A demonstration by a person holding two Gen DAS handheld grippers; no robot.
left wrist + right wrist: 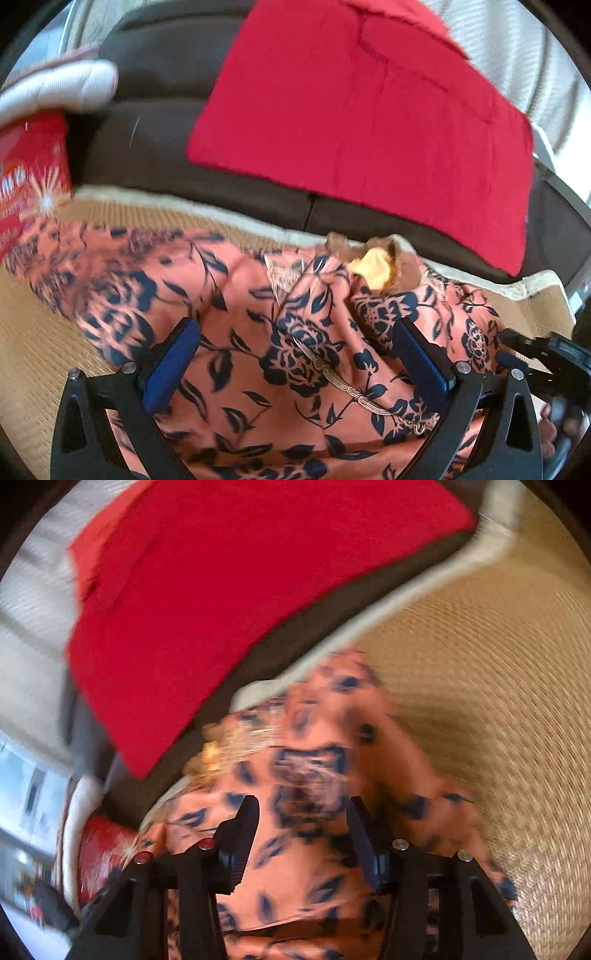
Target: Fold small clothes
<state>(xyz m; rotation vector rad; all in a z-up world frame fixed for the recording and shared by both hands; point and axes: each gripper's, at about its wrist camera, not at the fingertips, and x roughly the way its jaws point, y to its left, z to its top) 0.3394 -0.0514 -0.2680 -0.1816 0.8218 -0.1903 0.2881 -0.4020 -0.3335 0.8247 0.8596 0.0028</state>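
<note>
Between the spread fingers of both the left tool (295, 354) and right tool (303, 834) lies the floral garment (258, 314), ungripped.

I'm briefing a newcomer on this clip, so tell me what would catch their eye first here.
The big red cloth draped over the dark sofa dominates the upper part of both views. Below it, the orange garment with dark blue flowers lies rumpled on the woven mat, between the open blue-padded fingers of the left gripper. The right gripper is open over the same garment, in a blurred view.
</note>
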